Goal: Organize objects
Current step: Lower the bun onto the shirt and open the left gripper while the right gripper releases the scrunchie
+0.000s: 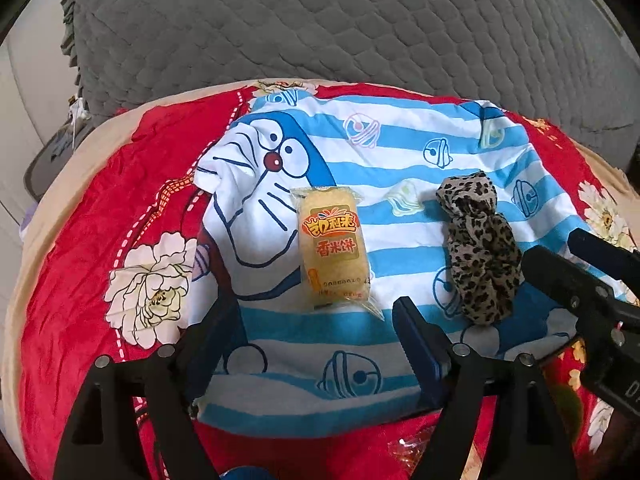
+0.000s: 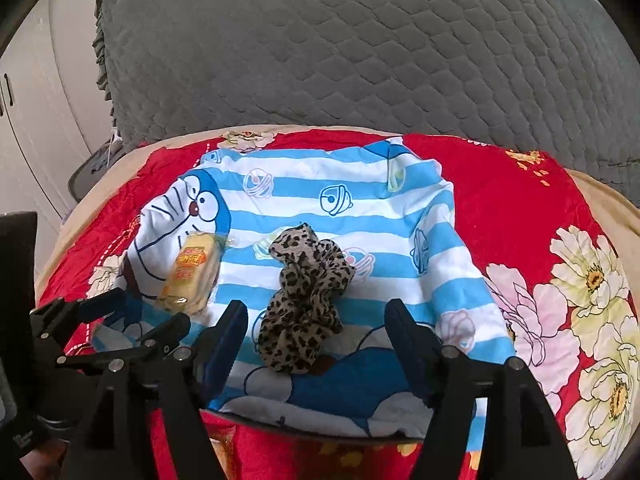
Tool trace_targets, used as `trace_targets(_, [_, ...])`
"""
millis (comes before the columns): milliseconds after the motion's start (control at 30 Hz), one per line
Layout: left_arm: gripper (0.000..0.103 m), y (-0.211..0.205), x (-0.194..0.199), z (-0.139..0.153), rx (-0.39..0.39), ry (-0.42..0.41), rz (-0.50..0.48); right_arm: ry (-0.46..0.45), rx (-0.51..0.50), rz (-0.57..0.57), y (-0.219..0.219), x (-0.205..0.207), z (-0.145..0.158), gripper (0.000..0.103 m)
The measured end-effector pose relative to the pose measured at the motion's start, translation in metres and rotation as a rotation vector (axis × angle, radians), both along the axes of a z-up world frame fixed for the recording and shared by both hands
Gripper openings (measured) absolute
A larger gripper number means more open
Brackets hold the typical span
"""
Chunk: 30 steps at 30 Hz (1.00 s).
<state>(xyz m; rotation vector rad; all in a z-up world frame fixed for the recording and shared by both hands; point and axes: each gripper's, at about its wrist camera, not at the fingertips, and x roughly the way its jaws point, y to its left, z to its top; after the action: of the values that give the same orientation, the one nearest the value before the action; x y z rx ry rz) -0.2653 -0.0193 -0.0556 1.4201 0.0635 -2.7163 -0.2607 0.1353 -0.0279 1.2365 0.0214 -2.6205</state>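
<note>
A yellow rice-cracker packet [image 1: 333, 246] lies on a blue-and-white striped Doraemon cloth [image 1: 400, 144]. A leopard-print scrunchie [image 1: 480, 248] lies to its right on the same cloth. My left gripper [image 1: 316, 320] is open and empty, just short of the packet's near end. In the right wrist view my right gripper [image 2: 316, 328] is open and empty, with the scrunchie [image 2: 306, 300] between its fingers, which do not touch it. The packet [image 2: 192, 272] lies to the left there. Each gripper shows in the other's view, the right one [image 1: 560, 264] and the left one [image 2: 132, 320].
The striped cloth [image 2: 360, 208] rests on a red flowered blanket [image 1: 100, 240] over a rounded cushion. A grey quilted cover [image 1: 340, 20] rises behind. White cabinet doors [image 2: 28, 120] stand at the far left. A crinkly wrapper [image 1: 412, 452] shows at the bottom edge.
</note>
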Motion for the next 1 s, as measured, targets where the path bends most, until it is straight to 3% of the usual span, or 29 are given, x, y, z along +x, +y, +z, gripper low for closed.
trace_targets(200, [0.085,0.0,0.005,0.009,0.016,0.015,-0.011,0.021,-0.019,-0.001,0.003,0.011,0.007,0.074])
trace_targets(333, [0.09,-0.004,0.009,0.014,0.025,0.017,-0.005,0.046,-0.042,-0.025,0.009,0.018,0.016,0.094])
trace_targets(500, [0.102,-0.009,0.015,0.018,0.061,0.017,0.005,0.059,-0.045,-0.029,0.012,0.025,0.023,0.094])
trace_targets(1000, [0.102,-0.011,0.044,0.046,0.058,0.063,-0.017,0.095,-0.075,-0.003,0.012,0.059,0.045,0.094])
